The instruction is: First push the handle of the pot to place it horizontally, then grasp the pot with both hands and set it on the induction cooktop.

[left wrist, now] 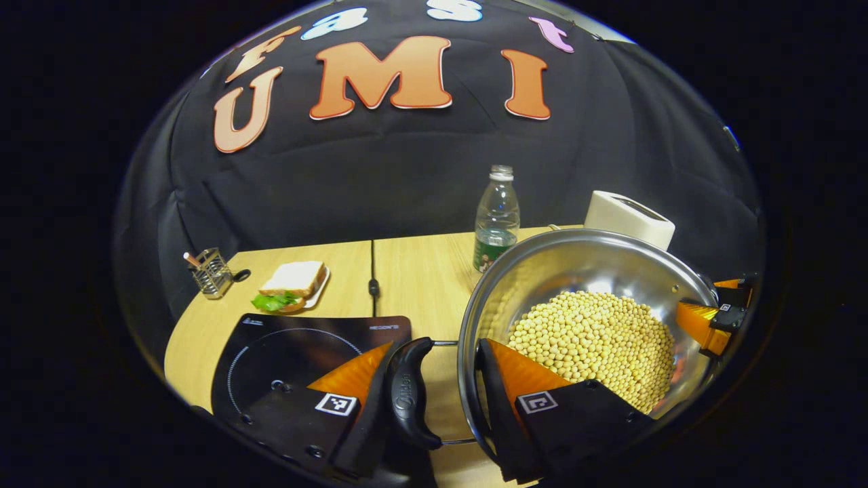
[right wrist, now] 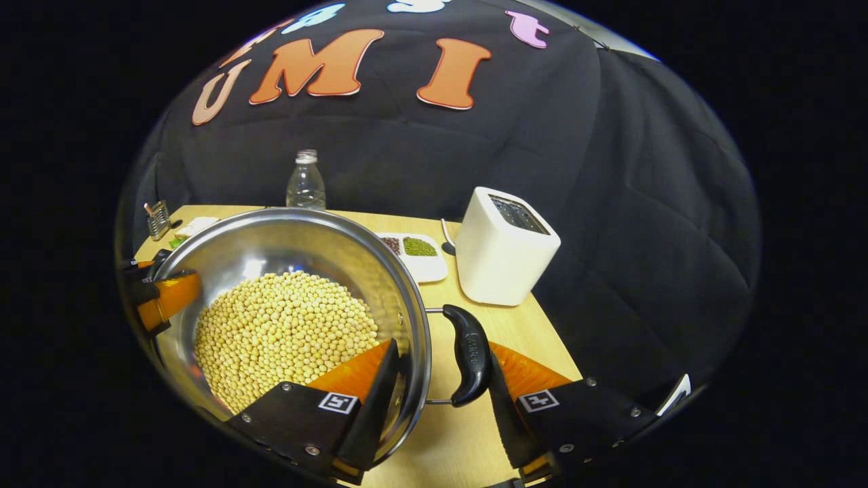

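Two tongs grip the pot (left wrist: 583, 271) from opposite sides: left tongs (left wrist: 434, 393) clenched across its rim and left handle (left wrist: 410, 393), right tongs (right wrist: 441, 379) likewise on right handle (right wrist: 469, 356). Induction cooktop (left wrist: 291, 366) sits just left of left tongs on bench (left wrist: 413, 271).

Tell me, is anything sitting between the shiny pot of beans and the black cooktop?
Nothing visible does. In the left gripper view the shiny steel pot of yellow beans stands right beside the flat black induction cooktop, with just bare wooden table between them. The sandwich plate lies behind the cooktop, out of the way.
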### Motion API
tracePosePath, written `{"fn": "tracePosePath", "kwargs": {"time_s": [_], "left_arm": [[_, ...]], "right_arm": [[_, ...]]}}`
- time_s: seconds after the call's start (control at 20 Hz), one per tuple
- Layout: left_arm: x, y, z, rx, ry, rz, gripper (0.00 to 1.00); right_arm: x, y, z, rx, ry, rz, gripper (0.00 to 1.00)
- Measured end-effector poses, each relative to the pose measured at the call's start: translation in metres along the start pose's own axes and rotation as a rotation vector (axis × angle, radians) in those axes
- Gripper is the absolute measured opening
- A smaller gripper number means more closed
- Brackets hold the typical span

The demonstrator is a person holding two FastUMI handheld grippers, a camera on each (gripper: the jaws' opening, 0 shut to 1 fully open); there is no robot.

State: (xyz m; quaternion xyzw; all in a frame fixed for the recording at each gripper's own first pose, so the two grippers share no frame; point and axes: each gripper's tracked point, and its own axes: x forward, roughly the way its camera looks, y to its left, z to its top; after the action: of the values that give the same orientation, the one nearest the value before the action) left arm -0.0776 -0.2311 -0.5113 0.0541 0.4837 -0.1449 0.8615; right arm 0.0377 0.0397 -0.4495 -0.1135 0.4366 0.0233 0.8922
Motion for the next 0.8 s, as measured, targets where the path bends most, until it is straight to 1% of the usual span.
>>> {"fn": "tracePosePath", "kwargs": {"time_s": [0.05, 0.1, 0.15, 0.2, 0.25, 0.3, 0.5, 0.55, 0.6, 0.8], "left_arm": [[-0.006, 0.010, 0.001, -0.004, -0.007, 0.011, 0.68], [-0.012, 0.021, 0.001, -0.007, -0.015, 0.023, 0.71], [-0.018, 0.031, 0.002, -0.011, -0.019, 0.035, 0.75], [-0.023, 0.043, 0.003, -0.015, -0.023, 0.046, 0.68], [-0.028, 0.053, 0.004, -0.017, -0.028, 0.058, 0.72], [-0.033, 0.064, 0.005, -0.017, -0.030, 0.071, 0.68], [-0.055, 0.104, 0.018, -0.028, -0.053, 0.117, 0.69], [-0.060, 0.113, 0.016, -0.036, -0.056, 0.128, 0.68], [-0.063, 0.123, 0.015, -0.041, -0.057, 0.139, 0.71], [-0.076, 0.161, 0.012, -0.060, -0.060, 0.183, 0.71]], "right_arm": [[-0.005, 0.008, 0.005, -0.007, -0.009, 0.009, 0.72], [-0.010, 0.024, 0.012, -0.014, -0.017, 0.018, 0.72], [-0.016, 0.027, 0.013, -0.021, -0.024, 0.028, 0.72], [-0.019, 0.036, 0.017, -0.027, -0.030, 0.040, 0.72], [-0.023, 0.046, 0.020, -0.032, -0.032, 0.052, 0.72], [-0.026, 0.056, 0.024, -0.036, -0.035, 0.064, 0.72], [-0.040, 0.091, 0.039, -0.050, -0.060, 0.104, 0.72], [-0.042, 0.106, 0.047, -0.056, -0.071, 0.113, 0.71], [-0.046, 0.115, 0.049, -0.068, -0.077, 0.123, 0.72], [-0.057, 0.151, 0.058, -0.087, -0.090, 0.159, 0.72]]}}
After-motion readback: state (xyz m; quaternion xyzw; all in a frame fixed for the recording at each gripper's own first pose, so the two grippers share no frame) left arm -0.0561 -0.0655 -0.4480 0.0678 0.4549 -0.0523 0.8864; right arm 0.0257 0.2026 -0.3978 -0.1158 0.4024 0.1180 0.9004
